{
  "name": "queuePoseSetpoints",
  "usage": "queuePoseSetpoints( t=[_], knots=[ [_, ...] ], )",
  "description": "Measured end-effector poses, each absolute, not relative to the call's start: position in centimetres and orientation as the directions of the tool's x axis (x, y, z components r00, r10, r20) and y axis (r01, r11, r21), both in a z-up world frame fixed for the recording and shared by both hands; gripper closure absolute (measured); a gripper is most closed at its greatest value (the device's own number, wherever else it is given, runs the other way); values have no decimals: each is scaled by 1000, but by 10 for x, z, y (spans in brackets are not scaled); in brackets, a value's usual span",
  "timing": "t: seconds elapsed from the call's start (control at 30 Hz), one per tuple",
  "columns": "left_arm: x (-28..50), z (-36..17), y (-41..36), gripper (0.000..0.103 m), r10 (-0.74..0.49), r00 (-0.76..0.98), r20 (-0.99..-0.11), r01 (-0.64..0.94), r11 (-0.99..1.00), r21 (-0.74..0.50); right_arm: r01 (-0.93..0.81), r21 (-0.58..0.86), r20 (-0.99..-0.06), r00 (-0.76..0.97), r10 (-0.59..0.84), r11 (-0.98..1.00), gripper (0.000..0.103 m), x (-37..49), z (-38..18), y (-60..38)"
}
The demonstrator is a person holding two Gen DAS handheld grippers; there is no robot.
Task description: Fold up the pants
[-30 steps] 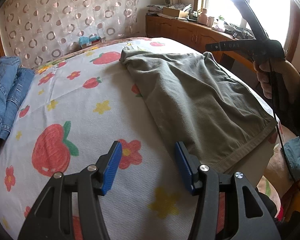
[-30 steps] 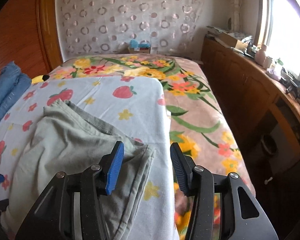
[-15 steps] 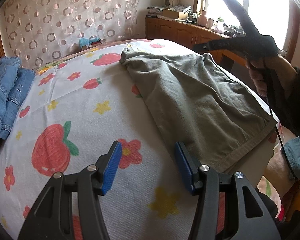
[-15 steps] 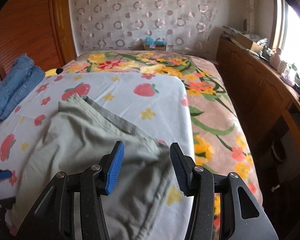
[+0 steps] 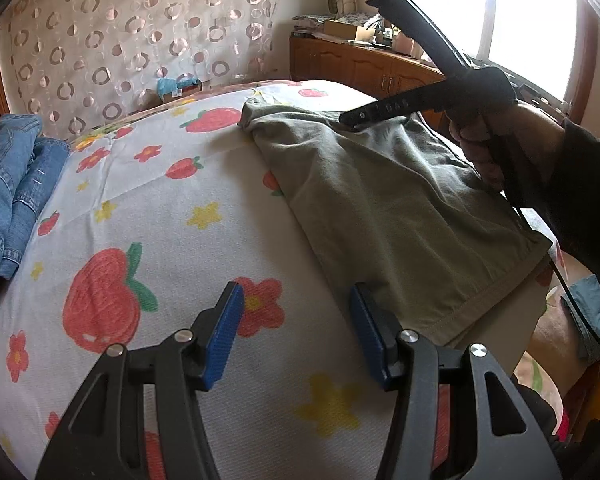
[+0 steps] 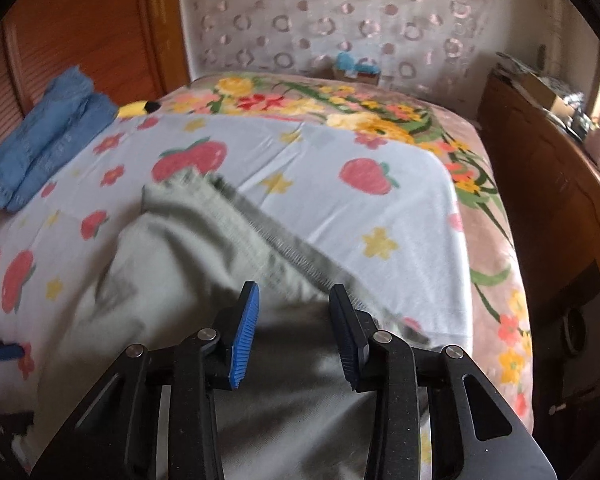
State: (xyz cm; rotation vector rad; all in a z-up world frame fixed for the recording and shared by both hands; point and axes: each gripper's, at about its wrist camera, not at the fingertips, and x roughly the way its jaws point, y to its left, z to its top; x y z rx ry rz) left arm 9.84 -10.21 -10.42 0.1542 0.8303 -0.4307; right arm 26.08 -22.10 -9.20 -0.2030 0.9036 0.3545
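Home bedroom: bed (image 6: 496, 240) covered with strawberry-print sheet (image 5: 148, 248); patterned curtain (image 5: 132, 40) hung behind bed; cluttered wooden cabinet (image 5: 364, 66) beside bed, under window (image 5: 496, 12).

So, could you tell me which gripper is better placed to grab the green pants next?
Right. The right gripper hovers over the green pants, jaws closing; the left gripper hangs over bare sheet.
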Motion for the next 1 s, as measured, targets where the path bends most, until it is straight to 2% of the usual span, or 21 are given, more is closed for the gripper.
queuePoseSetpoints(
  t=[0.3, 0.33, 0.37, 0.47, 0.7, 0.73, 0.83, 0.9, 0.97, 1.0],
  knots=[
    [98, -104, -102, 49, -312, 594, -741, 430, 902, -35, -391, -41, -805, 559, 201, 920, 67, 263, -94, -218],
    [98, -104, -102, 49, -311, 594, -742, 429, 902, -34, -400, -32, -808, 550, 212, 916, 75, 264, -93, -218],
    [98, -104, -102, 49, -311, 594, -742, 429, 902, -34, -406, -24, -809, 544, 221, 914, 93, 265, -92, -217],
    [98, -104, -102, 49, -310, 595, -742, 429, 903, -34, -411, -20, -803, 550, 230, 911, 100, 265, -86, -219],
    [98, -104, -102, 49, -312, 595, -741, 430, 902, -34, -295, -72, -766, 628, 136, 953, 100, 272, -75, -227],
    [98, -104, -102, 49, -312, 595, -741, 430, 902, -34, -289, -70, -765, 630, 134, 955, 98, 272, -74, -229],
    [98, -104, -102, 49, -311, 595, -741, 429, 902, -34, -268, -52, -763, 632, 135, 962, 66, 268, -70, -237],
    [98, -104, -103, 49, -311, 596, -740, 430, 902, -33, -264, -39, -758, 636, 143, 964, 63, 260, -65, -244],
    [98, -104, -103, 49, -311, 596, -740, 429, 903, -33, -260, -45, -756, 640, 137, 965, 54, 250, -62, -252],
    [98, -104, -104, 49, -310, 597, -740, 429, 903, -32, -257, -43, -757, 639, 136, 965, 54, 245, -63, -257]
  ],
)
